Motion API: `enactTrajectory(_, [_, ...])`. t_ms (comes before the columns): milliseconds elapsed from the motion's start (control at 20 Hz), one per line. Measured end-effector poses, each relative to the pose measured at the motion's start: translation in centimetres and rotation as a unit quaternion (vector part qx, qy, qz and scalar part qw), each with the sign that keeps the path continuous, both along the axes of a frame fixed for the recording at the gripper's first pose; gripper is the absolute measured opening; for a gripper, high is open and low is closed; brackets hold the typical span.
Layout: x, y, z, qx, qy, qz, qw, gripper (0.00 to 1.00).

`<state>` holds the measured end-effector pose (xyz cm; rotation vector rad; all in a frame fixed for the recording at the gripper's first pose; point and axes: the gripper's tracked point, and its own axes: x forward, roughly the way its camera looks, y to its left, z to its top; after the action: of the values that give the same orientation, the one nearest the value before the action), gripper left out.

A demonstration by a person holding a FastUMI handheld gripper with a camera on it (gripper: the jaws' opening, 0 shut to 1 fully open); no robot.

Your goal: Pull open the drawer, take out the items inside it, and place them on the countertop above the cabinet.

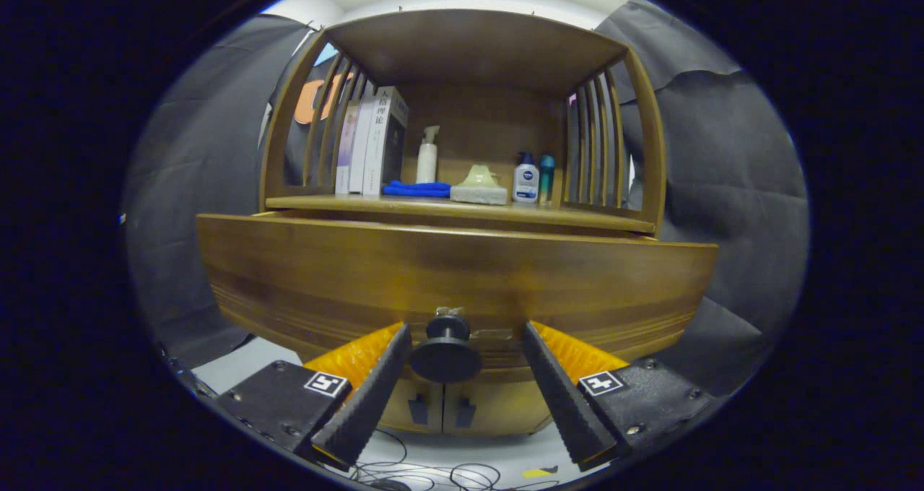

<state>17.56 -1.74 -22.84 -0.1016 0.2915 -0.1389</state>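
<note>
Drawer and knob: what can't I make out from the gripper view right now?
- Inside of the drawer: hidden behind its own front panel, so its contents cannot be told.
- Contact on the knob: it sits between the open gripper's fingers; whether the near finger touches it is unclear.
- Lower cabinet doors: mostly covered by the fingers.
- Small bottles on the countertop: too small to identify.

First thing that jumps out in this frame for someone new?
The dark round drawer knob sits squarely between the open gripper fingers, which flank it without touching. Behind it the wide wooden drawer front looks slightly pulled out. Above, on the countertop, stand upright books, a folded blue cloth and a few bottles.
</note>
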Motion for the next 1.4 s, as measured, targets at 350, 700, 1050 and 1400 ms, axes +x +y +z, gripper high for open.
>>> enactTrajectory(350, [4.2,-0.4,-0.3,0.003,0.008,-0.004,1.000,1.00])
enactTrajectory(700, [7.3,-0.6,-0.4,0.000,0.008,-0.006,1.000,1.00])
enactTrajectory(1050, [8.8,-0.6,-0.5,-0.005,0.004,-0.014,1.000,1.00])
enactTrajectory(1400, [7.7,0.3,1.1,-0.025,0.007,0.011,1.000,1.00])
